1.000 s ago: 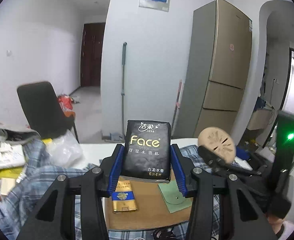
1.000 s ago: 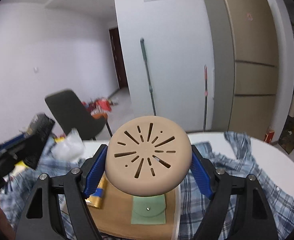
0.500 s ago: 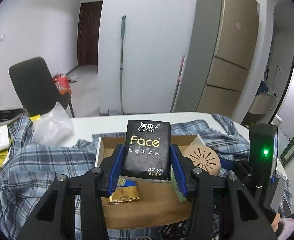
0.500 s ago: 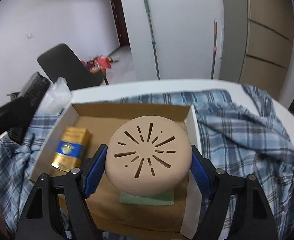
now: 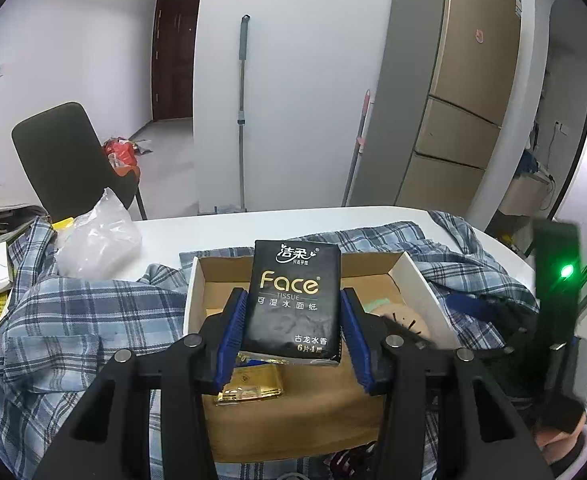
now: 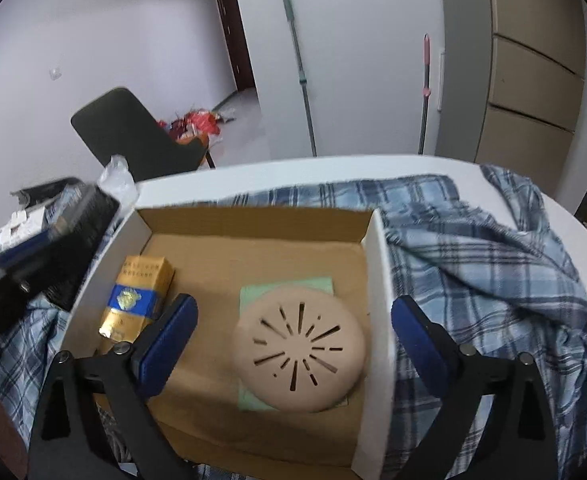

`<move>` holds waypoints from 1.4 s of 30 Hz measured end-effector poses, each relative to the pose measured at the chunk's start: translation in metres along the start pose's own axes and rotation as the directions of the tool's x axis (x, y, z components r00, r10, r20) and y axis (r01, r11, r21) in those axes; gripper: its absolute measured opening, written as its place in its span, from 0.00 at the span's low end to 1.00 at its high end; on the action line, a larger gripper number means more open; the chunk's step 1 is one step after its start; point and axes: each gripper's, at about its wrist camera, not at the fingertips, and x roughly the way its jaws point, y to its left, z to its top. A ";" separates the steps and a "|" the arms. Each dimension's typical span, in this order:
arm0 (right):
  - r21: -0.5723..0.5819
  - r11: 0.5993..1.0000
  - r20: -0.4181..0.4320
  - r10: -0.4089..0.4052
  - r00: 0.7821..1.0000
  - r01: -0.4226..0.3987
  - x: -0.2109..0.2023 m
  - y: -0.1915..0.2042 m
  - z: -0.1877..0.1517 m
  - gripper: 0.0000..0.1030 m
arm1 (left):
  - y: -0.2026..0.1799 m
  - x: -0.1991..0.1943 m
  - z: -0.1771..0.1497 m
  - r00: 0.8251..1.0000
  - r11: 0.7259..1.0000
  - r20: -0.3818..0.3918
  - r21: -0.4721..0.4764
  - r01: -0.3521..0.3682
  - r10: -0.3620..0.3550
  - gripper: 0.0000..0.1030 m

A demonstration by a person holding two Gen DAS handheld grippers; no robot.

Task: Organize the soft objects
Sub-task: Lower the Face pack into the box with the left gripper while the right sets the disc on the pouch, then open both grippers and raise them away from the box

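A: Plaid shirt (image 6: pixel 473 248) covers the worktop (image 5: pixel 253 220), and the cardboard box (image 6: pixel 253 224) sits on it. What's inside the box?

B: Tan round cushion (image 6: pixel 298 350) lies near the box's right wall on a green pouch (image 6: pixel 289 284), slotted dome up. The right gripper (image 6: pixel 293 344) has just been opening; its pads stand clear either side, so the cushion is released.

A: And the left gripper (image 5: pixel 293 320)?

B: Clenched on the black tissue pack (image 5: pixel 293 300), held upright above the box's near-left part, long axis vertical, print facing the camera. A gold carton (image 6: pixel 137 296) lies below. Next, I'd judge: lower the pack beside it, then let go.
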 end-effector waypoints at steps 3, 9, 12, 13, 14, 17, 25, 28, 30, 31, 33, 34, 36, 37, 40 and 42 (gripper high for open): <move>0.028 0.999 0.016 -0.044 0.999 0.043 -0.006 -0.010 0.006 0.94 | 0.000 0.004 -0.002 1.000 1.000 -0.008 -0.007 0.007 -0.007 0.48; 0.082 0.973 0.026 -0.220 0.975 0.218 -0.011 -0.027 0.013 0.94 | -0.004 0.031 -0.010 0.997 1.000 -0.078 -0.003 -0.004 0.004 0.48; 0.120 0.968 0.020 -0.223 0.975 0.219 -0.009 -0.037 0.013 0.94 | -0.008 0.040 -0.015 0.995 1.000 -0.103 0.012 -0.003 0.004 0.48; 0.130 0.971 0.013 -0.207 0.978 0.203 -0.007 -0.040 0.012 0.94 | -0.009 0.042 -0.016 0.995 1.000 -0.104 0.018 0.002 0.000 0.48; 0.137 0.973 0.002 -0.186 0.983 0.184 -0.005 -0.042 0.012 0.94 | -0.010 0.043 -0.017 0.994 1.000 -0.105 0.024 0.007 -0.005 0.48; 0.164 0.975 -0.012 -0.153 0.988 0.153 -0.001 -0.046 0.012 0.94 | -0.013 0.047 -0.019 0.994 0.999 -0.112 0.038 -0.009 0.013 0.54; 0.188 0.975 0.068 -0.136 0.988 0.121 -0.024 -0.050 0.022 0.94 | -0.004 0.032 -0.015 0.998 1.000 -0.060 0.002 -0.029 0.029 0.72; 0.193 0.975 0.113 -0.138 0.984 0.115 -0.040 -0.048 0.032 0.94 | -0.005 0.010 -0.004 1.000 1.000 0.004 -0.004 -0.022 0.022 0.72; 0.194 0.976 0.157 -0.133 0.979 0.102 -0.056 -0.046 0.038 0.94 | -0.008 -0.011 0.004 0.998 1.000 0.062 0.000 -0.027 0.027 0.72; 0.189 0.977 0.178 -0.131 0.975 0.096 -0.065 -0.043 0.040 0.94 | -0.009 -0.019 0.007 0.996 1.000 0.083 -0.002 -0.028 0.028 0.72; 0.166 0.982 0.218 -0.122 0.968 0.086 -0.083 -0.035 0.044 0.94 | -0.012 -0.045 0.013 0.991 1.000 0.135 -0.007 -0.017 0.018 0.72; 0.153 0.985 0.234 -0.118 0.965 0.083 -0.091 -0.031 0.046 0.94 | -0.014 -0.053 0.015 0.989 1.000 0.150 -0.006 -0.014 0.015 0.72; 0.131 0.988 0.268 -0.111 0.957 0.078 -0.111 -0.022 0.047 0.94 | -0.019 -0.077 0.017 0.982 1.000 0.191 0.006 -0.008 0.007 0.72; 0.118 0.990 0.285 -0.103 0.953 0.072 -0.121 -0.017 0.047 0.94 | -0.021 -0.090 0.018 0.977 1.000 0.213 0.014 -0.007 0.004 0.72; 0.082 0.995 0.345 -0.085 0.935 0.060 -0.156 -0.002 0.042 0.94 | -0.026 -0.128 0.016 0.958 0.999 0.287 0.030 -0.015 0.006 0.72; 0.059 0.997 0.380 -0.071 0.922 0.052 -0.176 0.005 0.036 0.94 | -0.029 -0.156 0.013 0.941 0.999 0.340 0.045 -0.027 0.010 0.72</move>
